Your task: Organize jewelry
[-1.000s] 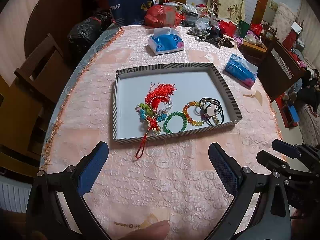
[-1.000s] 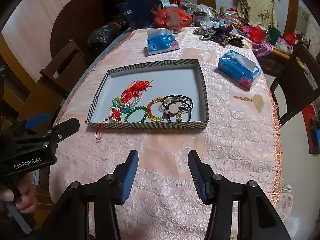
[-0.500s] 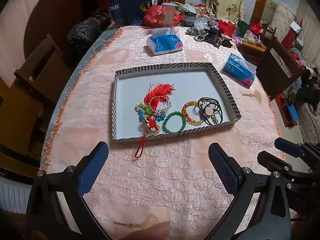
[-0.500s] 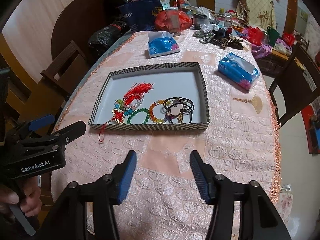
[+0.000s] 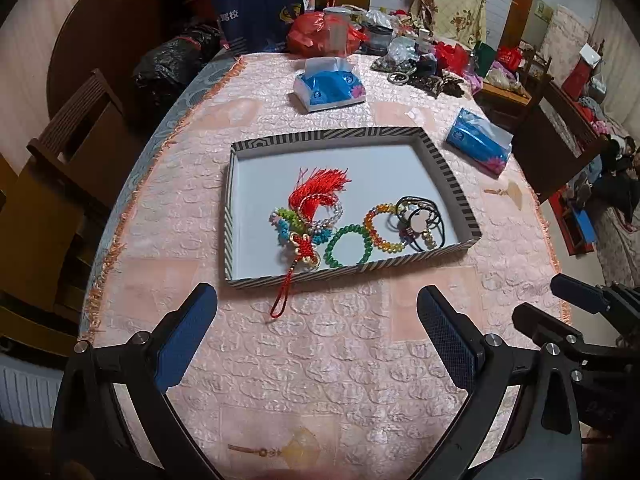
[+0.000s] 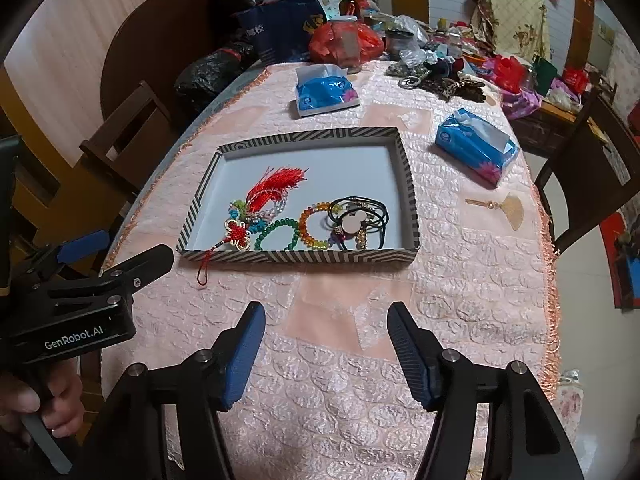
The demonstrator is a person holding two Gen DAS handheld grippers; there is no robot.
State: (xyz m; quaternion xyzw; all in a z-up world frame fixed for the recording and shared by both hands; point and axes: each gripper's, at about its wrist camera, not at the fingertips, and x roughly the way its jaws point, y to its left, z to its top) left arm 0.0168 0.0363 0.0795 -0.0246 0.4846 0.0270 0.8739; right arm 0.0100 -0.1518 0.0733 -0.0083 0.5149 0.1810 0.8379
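A striped shallow tray (image 5: 448, 168) (image 6: 406, 160) sits on the pink tablecloth. In it lie a red tassel knot charm (image 5: 316, 194) (image 6: 276, 186) whose cord hangs over the near rim, a green bead bracelet (image 5: 350, 246) (image 6: 278, 234), a rainbow bead bracelet (image 5: 380, 228) (image 6: 314, 224) and black cord jewelry with a round pendant (image 5: 418, 220) (image 6: 358, 218). My left gripper (image 5: 316, 320) is open and empty, short of the tray's near edge. My right gripper (image 6: 326, 338) is open and empty, also near of the tray.
Two blue tissue packs (image 5: 330, 84) (image 5: 480, 146) lie beyond and right of the tray. A small fan charm (image 6: 504, 206) lies right of it. Bags and clutter (image 5: 320, 32) crowd the table's far end. Wooden chairs (image 5: 76, 128) stand at both sides.
Both grippers have drifted slightly back and up, so the tray sits a little farther away in both views. Nothing in the tray has moved.
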